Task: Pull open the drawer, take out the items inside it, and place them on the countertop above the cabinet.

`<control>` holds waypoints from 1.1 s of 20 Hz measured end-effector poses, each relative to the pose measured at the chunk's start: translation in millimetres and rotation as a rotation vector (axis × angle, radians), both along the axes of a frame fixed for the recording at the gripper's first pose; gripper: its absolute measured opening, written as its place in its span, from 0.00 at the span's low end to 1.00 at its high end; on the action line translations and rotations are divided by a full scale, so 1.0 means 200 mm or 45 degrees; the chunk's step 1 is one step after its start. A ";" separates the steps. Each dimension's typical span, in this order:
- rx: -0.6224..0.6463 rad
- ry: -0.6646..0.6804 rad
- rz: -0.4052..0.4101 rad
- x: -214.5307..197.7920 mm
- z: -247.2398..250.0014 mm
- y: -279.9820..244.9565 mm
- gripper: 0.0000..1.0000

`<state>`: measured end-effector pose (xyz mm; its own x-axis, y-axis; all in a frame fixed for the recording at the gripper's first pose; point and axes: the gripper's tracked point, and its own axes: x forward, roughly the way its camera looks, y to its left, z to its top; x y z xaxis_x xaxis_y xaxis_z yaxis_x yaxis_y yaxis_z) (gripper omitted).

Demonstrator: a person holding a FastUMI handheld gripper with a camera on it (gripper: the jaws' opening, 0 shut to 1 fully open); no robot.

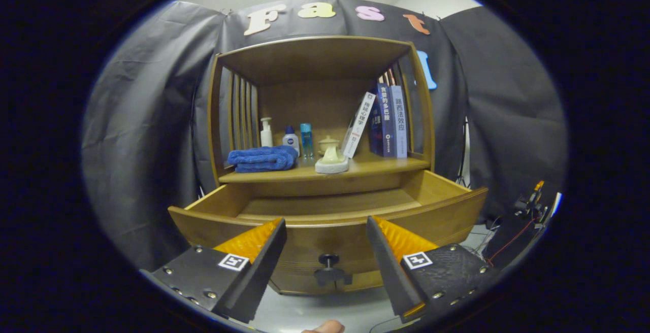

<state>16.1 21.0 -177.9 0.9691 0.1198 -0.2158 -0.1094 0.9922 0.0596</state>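
We are holding the gripper (pixel 327 252) with its fingers spread wide and gripping nothing. The drawer knob (pixel 329 260) is sitting between them, just ahead. The wooden drawer (pixel 459 206) is standing pulled out toward us — its long axis running side to side across the fingers, its open top facing up. What we are seeing of its floor looks bare. Above and beyond it, the countertop (pixel 376 165) is carrying a folded blue towel (pixel 263 158), bottles (pixel 290 138), a small lidded pot (pixel 331 154) and books (pixel 390 120).
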 end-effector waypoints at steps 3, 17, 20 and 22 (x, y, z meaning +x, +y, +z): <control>0.015 0.024 0.018 0.03 -0.05 0.02 0.95; 0.028 0.081 0.005 0.16 -0.11 0.02 0.94; 0.048 0.053 0.006 0.25 -0.07 0.03 0.95; 0.066 0.053 0.010 0.28 -0.06 0.03 0.94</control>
